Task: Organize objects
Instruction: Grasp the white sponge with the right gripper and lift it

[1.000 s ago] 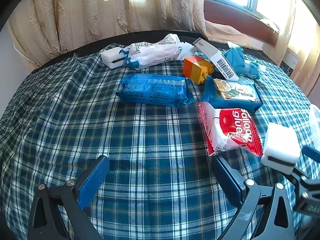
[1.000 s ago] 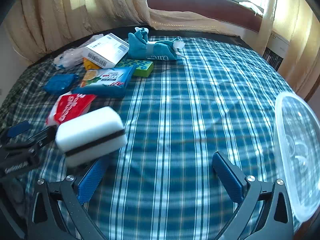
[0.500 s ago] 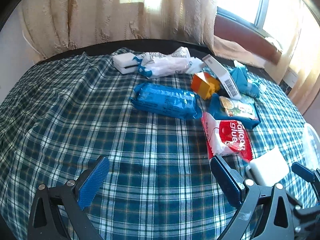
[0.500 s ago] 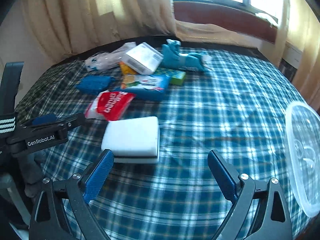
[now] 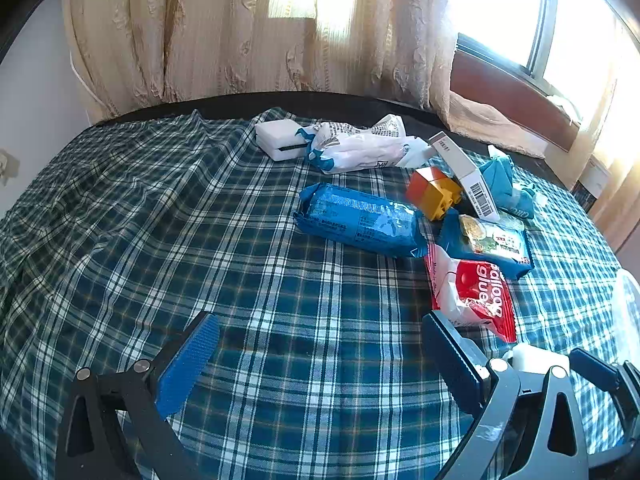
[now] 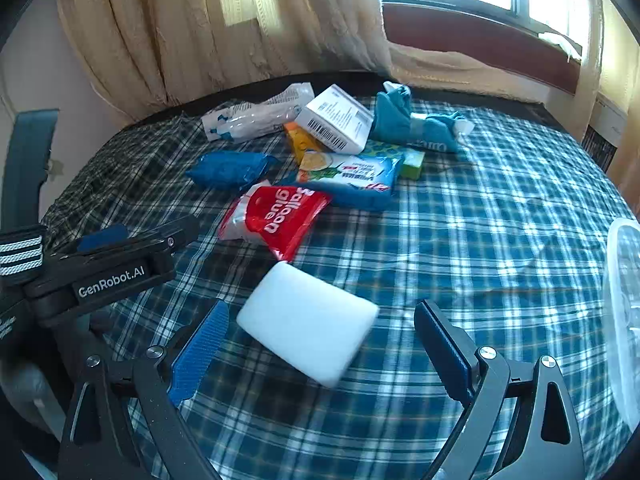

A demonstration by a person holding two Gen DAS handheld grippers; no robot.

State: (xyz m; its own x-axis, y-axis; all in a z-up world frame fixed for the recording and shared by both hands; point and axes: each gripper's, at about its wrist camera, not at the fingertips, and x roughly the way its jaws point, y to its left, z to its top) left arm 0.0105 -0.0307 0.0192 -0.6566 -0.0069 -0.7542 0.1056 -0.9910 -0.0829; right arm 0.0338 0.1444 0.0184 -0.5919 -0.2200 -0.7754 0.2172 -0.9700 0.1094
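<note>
A white sponge block lies on the plaid cloth between the open fingers of my right gripper, touching neither; a corner of it shows in the left wrist view. My left gripper is open and empty over bare cloth. A red balloon glue packet, a blue wrapped pack, a blue snack bag, an orange-yellow block, a white box, a teal cloth toy and a second white sponge lie further back.
A clear plastic container stands at the right edge of the table. A white crumpled bag lies at the back. Curtains and a window ledge rise behind the table. The left gripper's body sits at the left of the right wrist view.
The white sponge has gone from my right gripper's left finger down onto the cloth between the open fingers. Both grippers have pulled back and tilted up.
</note>
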